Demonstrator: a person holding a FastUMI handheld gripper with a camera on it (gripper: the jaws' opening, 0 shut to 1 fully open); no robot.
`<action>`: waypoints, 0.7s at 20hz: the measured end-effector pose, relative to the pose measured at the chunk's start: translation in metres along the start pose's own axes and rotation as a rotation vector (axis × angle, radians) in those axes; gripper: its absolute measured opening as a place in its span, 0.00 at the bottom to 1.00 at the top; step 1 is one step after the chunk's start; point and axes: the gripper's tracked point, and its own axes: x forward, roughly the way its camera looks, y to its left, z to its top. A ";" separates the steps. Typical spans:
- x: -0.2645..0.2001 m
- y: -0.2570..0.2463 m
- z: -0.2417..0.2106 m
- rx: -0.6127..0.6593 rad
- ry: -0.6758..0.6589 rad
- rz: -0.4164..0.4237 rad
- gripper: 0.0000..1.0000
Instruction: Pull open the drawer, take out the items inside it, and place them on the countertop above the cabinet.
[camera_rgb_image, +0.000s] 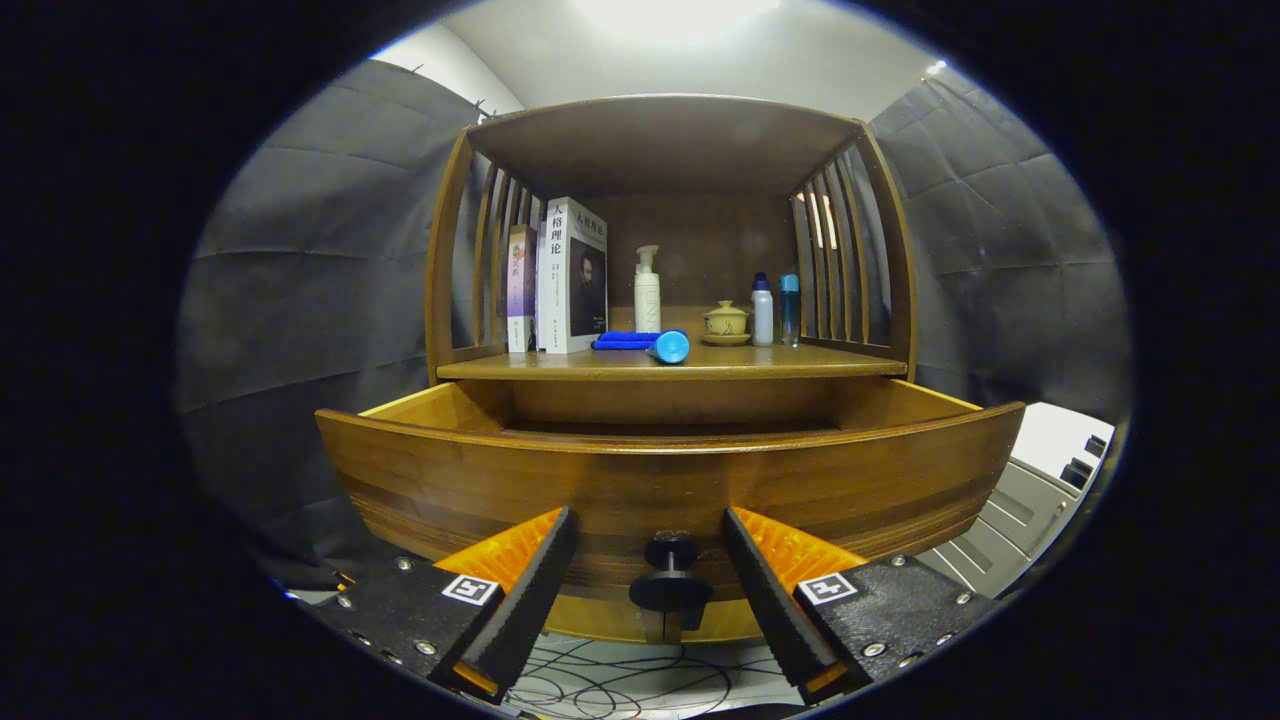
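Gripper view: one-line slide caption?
Open claw flanks black knob of pulled-out drawer, below the stocked countertop.

light: bright overhead glare | shelf interior dim | focus: sharp | edges: strong fisheye bowing

1. Dark grey cloth walls (300, 270) hang on both sides; they look soft and creased.
2. A pale ceiling (700, 60) sits above; a bright light (670, 15) glows on it.
3. Thin black cables (620, 685) curl on the light floor below.
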 end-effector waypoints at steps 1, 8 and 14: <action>0.004 -0.002 0.002 -0.001 -0.003 -0.004 0.93; 0.031 -0.004 0.007 -0.011 -0.017 -0.006 0.93; 0.058 -0.003 0.009 -0.005 -0.010 0.025 0.93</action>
